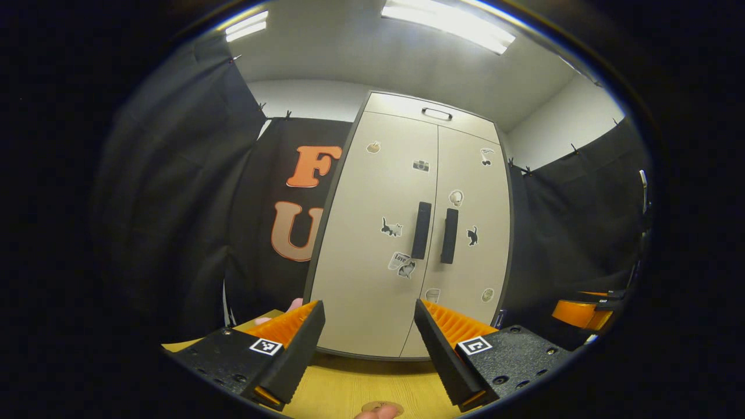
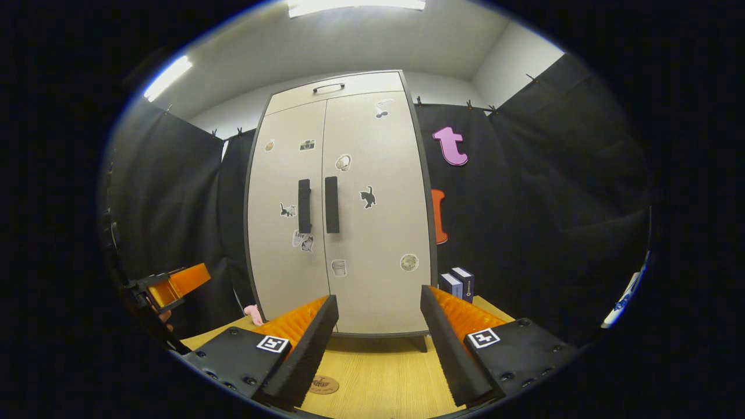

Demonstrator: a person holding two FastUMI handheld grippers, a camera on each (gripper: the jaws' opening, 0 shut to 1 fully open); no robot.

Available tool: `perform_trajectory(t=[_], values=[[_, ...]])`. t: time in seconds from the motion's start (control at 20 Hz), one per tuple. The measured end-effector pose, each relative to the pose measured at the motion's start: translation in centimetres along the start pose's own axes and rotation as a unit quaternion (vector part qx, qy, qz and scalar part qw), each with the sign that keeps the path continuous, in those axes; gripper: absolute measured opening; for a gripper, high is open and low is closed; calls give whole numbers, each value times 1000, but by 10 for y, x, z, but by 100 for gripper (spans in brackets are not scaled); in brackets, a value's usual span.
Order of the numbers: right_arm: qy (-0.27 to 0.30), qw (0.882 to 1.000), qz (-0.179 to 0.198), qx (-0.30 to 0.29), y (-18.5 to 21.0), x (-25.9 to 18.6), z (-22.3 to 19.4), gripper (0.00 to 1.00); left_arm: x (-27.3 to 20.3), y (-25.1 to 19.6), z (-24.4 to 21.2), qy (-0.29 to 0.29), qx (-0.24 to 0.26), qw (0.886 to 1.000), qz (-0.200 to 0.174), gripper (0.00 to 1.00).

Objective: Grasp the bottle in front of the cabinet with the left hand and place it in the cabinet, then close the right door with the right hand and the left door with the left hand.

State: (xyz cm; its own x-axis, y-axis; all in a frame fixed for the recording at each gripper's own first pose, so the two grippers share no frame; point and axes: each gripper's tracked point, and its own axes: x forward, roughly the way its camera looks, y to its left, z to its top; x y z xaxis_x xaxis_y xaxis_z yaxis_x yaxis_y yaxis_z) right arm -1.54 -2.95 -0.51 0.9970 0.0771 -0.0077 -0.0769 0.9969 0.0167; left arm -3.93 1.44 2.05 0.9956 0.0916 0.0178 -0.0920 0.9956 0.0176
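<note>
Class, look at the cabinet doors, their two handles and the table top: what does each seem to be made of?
Cabinet doors: probably laminated board or painted metal, since they look pale, smooth and matt with stickers lying flat. Handles: likely plastic, being dark, matt bars. Table top: wood or a wood-look laminate, as yellowish grain lines show.

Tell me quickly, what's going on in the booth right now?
Both cabinet doors are shut, handles side by side. The left hand-held gripper and the right hand-held gripper are both open and empty, held in front of the cabinet above the wooden table. Nothing is being handled; no bottle is in sight.
</note>
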Motion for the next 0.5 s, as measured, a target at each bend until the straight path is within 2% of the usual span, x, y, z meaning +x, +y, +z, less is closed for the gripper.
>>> perform_trajectory(t=[0.5], values=[[3,1000,3,3,3,-5,-1,95,-8,6,-4,9,-9,1000,5,94]])
